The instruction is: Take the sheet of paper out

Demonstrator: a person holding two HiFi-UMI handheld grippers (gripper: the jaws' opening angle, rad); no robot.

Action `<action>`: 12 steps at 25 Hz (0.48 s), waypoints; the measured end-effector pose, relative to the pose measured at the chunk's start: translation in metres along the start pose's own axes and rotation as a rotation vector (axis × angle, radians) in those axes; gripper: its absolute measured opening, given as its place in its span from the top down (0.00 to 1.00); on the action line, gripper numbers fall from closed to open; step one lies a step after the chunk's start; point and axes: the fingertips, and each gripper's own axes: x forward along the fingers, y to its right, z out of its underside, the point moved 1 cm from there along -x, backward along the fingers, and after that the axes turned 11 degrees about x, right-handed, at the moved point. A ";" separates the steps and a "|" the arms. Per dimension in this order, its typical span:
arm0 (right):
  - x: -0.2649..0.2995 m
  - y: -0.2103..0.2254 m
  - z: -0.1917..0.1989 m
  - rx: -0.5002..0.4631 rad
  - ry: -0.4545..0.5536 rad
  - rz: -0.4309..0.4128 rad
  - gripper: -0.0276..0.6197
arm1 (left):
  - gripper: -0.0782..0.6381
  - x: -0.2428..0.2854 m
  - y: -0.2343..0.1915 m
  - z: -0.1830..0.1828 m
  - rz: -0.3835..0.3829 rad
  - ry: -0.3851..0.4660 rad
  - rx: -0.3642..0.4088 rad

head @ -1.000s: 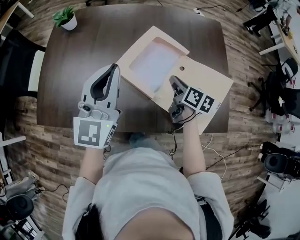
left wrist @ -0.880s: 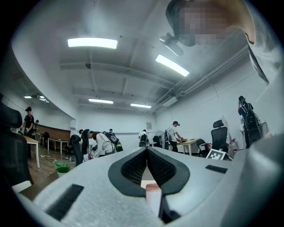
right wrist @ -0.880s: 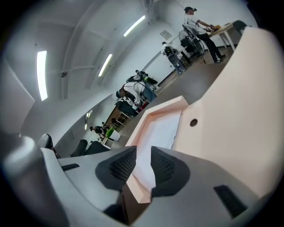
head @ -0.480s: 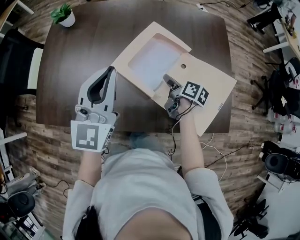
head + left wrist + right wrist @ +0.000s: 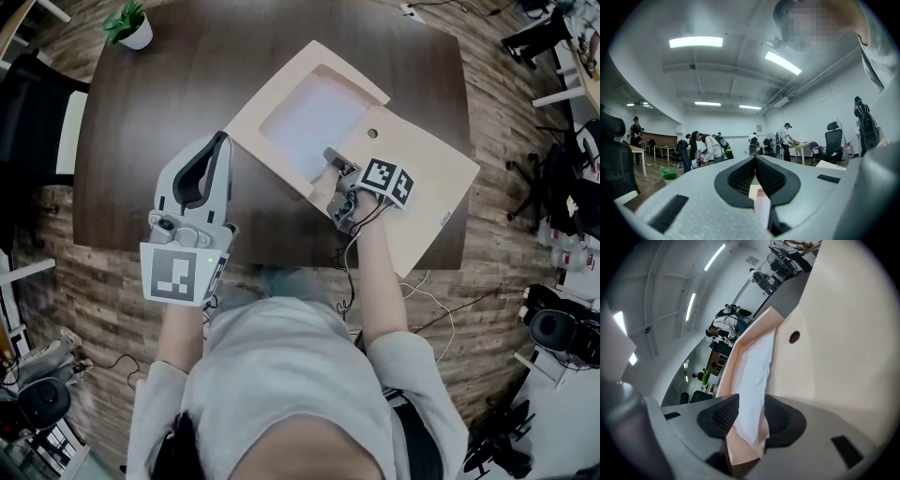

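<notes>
Clearly the sheet of paper is the light, limp part of this job. It lies flat in the shallow recess of a wooden tray, straight ahead of the right gripper. In the right gripper view its near corner runs back between the two pads, with pale wood of the tray showing under it.

I judge it will bend and sag as soon as one corner lifts, and it may crease if it is pinched hard or dragged against the recess wall. That near corner looks like the best place to take hold, as it is the only part with an edge free to get a pad under. A lift up and back toward the person should clear the rim.

The right gripper's jaws have just been opening and stand spread, one pad on either side of the corner without pressing on it. This gripper tilts down at the tray and is rolled onto its side, with the forearm stretched out over the tray's near half.

The left gripper is held level above the desk, just left of the tray's edge and pointing away from the person. Its own view shows its pads pressed together at the tips with nothing caught between them.
</notes>
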 end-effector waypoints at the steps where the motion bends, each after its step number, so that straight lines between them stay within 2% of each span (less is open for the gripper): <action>1: 0.002 0.000 0.001 0.001 -0.003 0.001 0.72 | 0.88 0.001 -0.001 0.001 0.000 -0.001 0.000; 12: 0.021 0.004 0.012 0.035 -0.047 0.003 0.71 | 0.88 0.007 -0.012 0.008 -0.013 -0.011 -0.001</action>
